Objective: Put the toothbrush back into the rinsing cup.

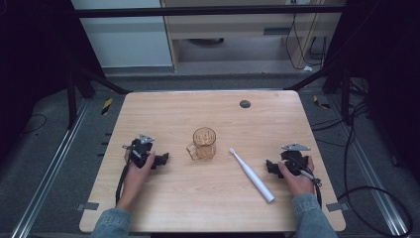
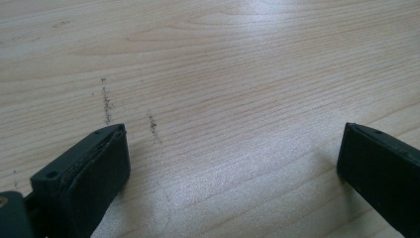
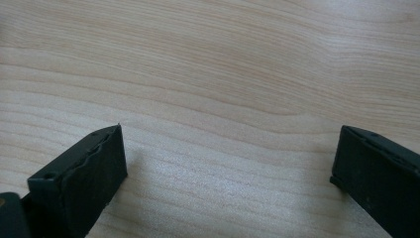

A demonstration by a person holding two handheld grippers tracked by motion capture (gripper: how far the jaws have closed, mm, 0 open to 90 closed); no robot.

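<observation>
An amber glass mug (image 1: pixel 203 144) stands upright near the middle of the wooden table (image 1: pixel 198 109), handle toward the left front. A white toothbrush (image 1: pixel 251 174) lies flat to its right, head pointing at the mug. My left gripper (image 1: pixel 163 159) rests on the table left of the mug, held in a hand and pointing right. My right gripper (image 1: pixel 269 166) rests right of the toothbrush, pointing left. In the left gripper view the left gripper (image 2: pixel 233 148) has its jaws wide apart over bare wood. The right gripper (image 3: pixel 228 148) stands open likewise, nothing between the jaws.
A small dark round cap (image 1: pixel 244 103) sits in the tabletop near the far edge. Cables trail from both grippers toward the front edge. Black frame bars and floor cables surround the table.
</observation>
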